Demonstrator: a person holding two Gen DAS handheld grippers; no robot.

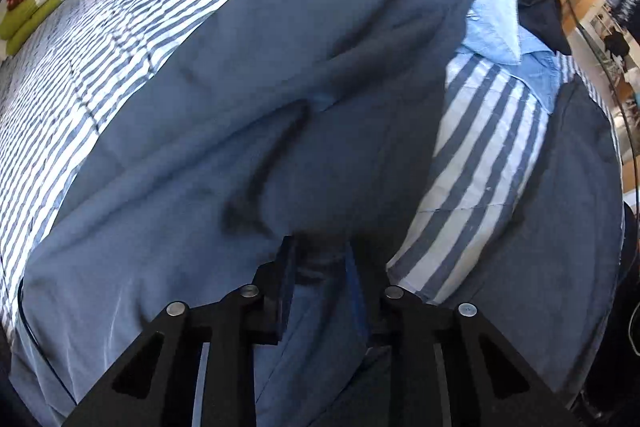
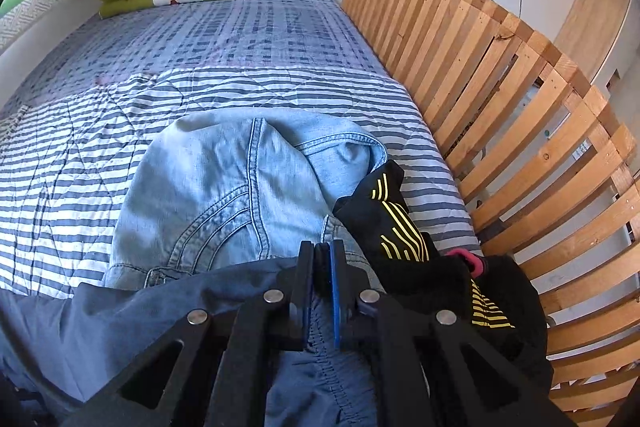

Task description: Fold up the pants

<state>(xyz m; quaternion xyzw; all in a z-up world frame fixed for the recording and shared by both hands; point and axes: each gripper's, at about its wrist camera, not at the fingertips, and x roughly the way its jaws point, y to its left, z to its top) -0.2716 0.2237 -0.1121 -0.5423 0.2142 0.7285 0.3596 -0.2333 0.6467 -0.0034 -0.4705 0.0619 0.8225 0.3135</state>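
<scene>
A striped bed (image 2: 224, 95) is covered with clothes; the navy pants (image 1: 280, 107) are pinched by the left hand-held gripper (image 1: 320, 247); their waistband is clamped by the right hand-held gripper (image 2: 322, 251).

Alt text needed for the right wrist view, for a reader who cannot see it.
The right gripper is clamped on the elastic waistband of dark blue pants on a striped quilt. Just beyond lie light denim jeans and a black garment with yellow stripes, beside a wooden slatted rail.
</scene>
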